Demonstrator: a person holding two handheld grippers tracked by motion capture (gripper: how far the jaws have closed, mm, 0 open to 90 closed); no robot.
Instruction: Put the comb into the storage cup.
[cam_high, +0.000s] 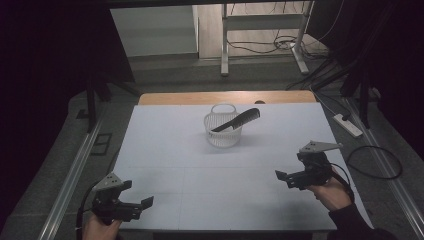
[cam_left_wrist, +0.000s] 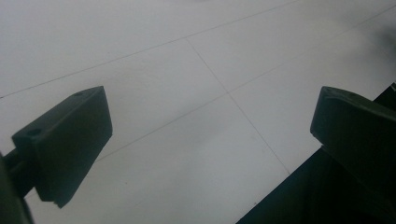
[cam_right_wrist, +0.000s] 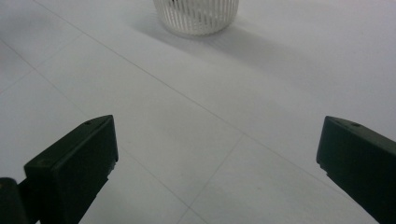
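Black comb (cam_high: 239, 120) sits tilted in the white slotted basket (cam_high: 223, 134) mid-tabletop (cam_high: 200, 175), toothed end over the rim, lower end hidden inside. In the right gripper view the basket top is cropped. Left gripper (cam_high: 142, 205) and right gripper (cam_high: 283, 178) well apart from it, both jaws spread wide, empty.

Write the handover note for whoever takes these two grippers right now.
Left gripper: open, holding nothing, low at the near left corner of the table.
Right gripper: open, holding nothing, near the right edge, aimed toward the basket.
Basket: white, slatted, upright at the table's middle, toward the far side.
Comb: black, one end inside the basket, the other leaning out over its rim.
Done: comb is in the basket.
Left: nothing visibly pending; neither gripper is touching anything.
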